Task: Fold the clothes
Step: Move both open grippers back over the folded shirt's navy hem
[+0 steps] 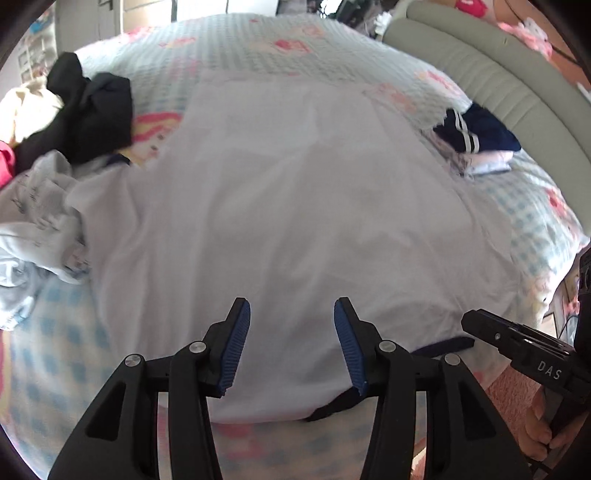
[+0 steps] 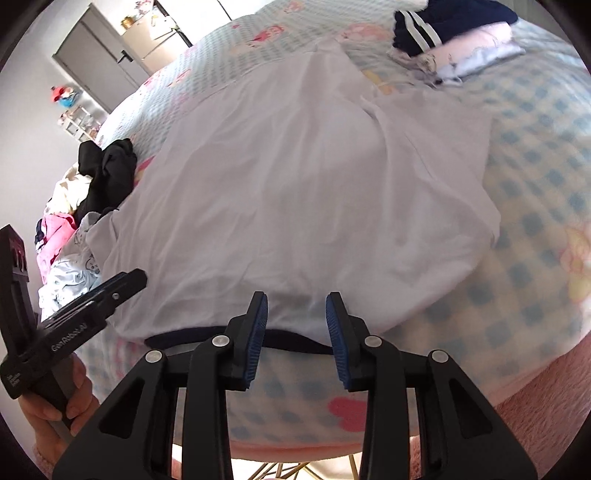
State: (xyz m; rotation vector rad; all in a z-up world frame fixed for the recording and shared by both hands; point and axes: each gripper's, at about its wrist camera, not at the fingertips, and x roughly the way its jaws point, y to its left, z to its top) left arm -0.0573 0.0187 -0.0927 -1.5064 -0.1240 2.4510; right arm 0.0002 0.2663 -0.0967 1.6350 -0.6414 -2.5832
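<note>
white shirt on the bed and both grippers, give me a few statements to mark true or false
1. The white shirt lies spread out on the checked bedspread. True.
2. The left gripper is clamped on the shirt's hem. False: its jaws stand open and hold nothing.
3. The right gripper is open, with the shirt's dark collar passing between its fingers. True.
4. The black garment lies on top of the folded pile. False: it sits with the unfolded heap on the left; a navy striped garment tops the folded pile.
5. The shirt is already folded in half. False: it lies open and flat, with one sleeve out to the right.
</note>
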